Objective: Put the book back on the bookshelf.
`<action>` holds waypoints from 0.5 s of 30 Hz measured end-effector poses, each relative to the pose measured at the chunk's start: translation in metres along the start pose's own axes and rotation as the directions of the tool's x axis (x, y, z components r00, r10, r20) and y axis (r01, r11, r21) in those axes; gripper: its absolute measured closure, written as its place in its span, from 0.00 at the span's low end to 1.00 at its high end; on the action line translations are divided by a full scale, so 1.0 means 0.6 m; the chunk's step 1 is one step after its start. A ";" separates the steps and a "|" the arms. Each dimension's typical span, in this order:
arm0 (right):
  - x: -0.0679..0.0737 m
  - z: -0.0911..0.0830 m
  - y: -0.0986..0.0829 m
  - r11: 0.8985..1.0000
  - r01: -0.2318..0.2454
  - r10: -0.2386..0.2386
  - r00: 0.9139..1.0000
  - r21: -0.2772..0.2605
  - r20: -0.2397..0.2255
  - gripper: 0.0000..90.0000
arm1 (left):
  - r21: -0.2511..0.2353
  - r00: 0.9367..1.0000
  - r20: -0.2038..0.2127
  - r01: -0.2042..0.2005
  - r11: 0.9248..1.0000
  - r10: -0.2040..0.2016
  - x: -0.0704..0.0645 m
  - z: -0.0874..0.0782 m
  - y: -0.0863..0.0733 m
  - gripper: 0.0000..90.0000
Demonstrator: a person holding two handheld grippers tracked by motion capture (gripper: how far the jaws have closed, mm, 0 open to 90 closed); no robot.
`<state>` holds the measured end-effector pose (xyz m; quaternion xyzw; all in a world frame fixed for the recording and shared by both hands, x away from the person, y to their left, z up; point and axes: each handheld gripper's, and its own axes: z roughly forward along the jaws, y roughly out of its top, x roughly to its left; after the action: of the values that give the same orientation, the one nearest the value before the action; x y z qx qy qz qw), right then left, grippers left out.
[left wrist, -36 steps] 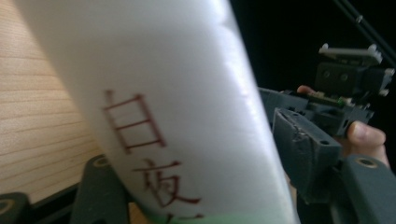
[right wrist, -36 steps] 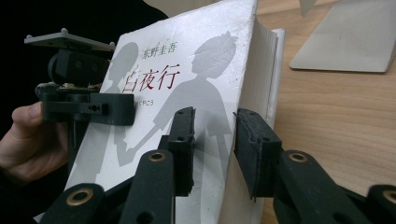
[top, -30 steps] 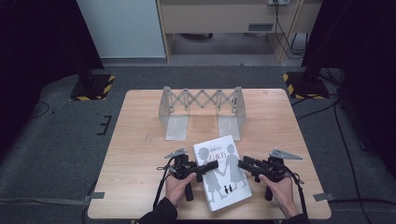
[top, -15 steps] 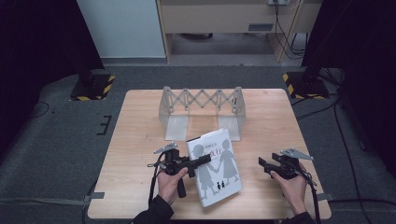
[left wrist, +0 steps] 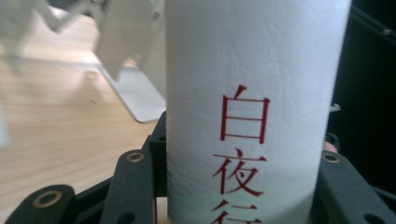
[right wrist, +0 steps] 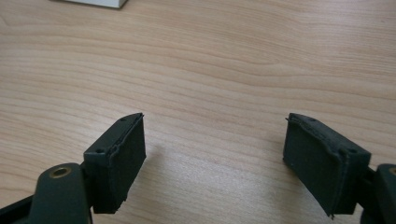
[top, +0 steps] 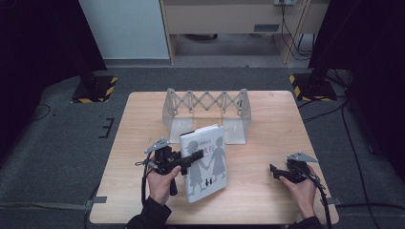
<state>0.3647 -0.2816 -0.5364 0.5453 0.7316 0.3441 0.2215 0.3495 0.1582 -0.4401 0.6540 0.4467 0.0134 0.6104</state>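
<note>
I see the rack (top: 205, 112) near the tabletop's (top: 143, 119) far edge, the book (top: 205, 162) before it, my left gripper (top: 191, 160) at its left side, right gripper (top: 277, 171) toward the near right corner.

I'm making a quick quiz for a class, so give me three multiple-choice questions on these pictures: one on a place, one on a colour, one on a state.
1. Where is the folding rack?
A. beyond the book
B. on the floor
C. in the right hand

2. Colour of the spine lettering on the book?
A. blue
B. red
C. green

3. State of the right claw?
A. shut on the book
B. shut on nothing
C. open

Answers: 1 A, it stands farther up the table; 2 B, red characters on white; 3 C, bare wood shows between its jaws.
</note>
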 end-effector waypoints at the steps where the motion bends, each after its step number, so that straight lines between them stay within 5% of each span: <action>1: -0.001 0.000 0.000 1.000 0.005 -0.005 1.000 0.005 0.002 0.23 | -0.006 1.000 -0.014 -0.006 1.000 0.006 0.002 -0.005 0.003 0.59; 9: 0.002 0.004 0.000 0.999 0.029 -0.029 1.000 0.017 0.012 0.17 | -0.037 0.992 -0.111 -0.067 0.997 0.063 0.012 -0.042 0.031 0.59; 15: 0.005 0.006 0.001 0.998 0.050 -0.050 0.999 0.029 0.016 0.14 | -0.079 0.977 -0.191 -0.111 0.991 0.094 0.021 -0.070 0.057 0.59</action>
<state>0.3665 -0.2778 -0.5383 0.5329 0.7479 0.3233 0.2285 0.3529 0.2038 -0.4087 0.6442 0.4666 0.1260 0.5928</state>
